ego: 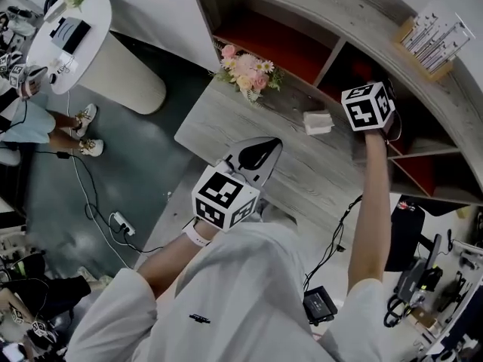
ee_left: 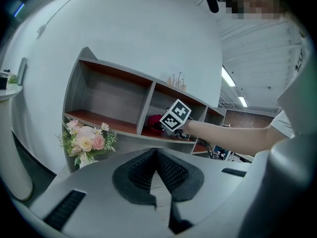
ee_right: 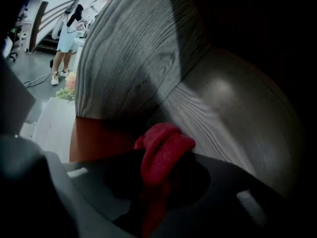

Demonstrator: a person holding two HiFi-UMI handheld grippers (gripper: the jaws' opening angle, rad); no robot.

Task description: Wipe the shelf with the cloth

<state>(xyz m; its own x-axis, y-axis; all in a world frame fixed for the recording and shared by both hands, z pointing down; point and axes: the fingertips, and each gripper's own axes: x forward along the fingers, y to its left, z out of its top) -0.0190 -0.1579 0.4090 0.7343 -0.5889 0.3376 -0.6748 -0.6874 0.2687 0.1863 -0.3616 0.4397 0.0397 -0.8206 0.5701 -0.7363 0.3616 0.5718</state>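
Right gripper [ee_right: 166, 163], at 2 o'clock in the head view, reaches into the shelf [ego: 332, 29], fingers clamped on the red cloth [ee_right: 166, 142]; left gripper [ee_left: 157, 158] fingers closed together, empty

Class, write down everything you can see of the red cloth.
The cloth is deep red, soft-looking and slightly fuzzy. It is bunched into a rounded fold, pinched between the fingers of the right gripper, bulging past them. It is inside a shelf compartment, above its reddish floor and near a grey wood-grain wall; contact with either cannot be told.
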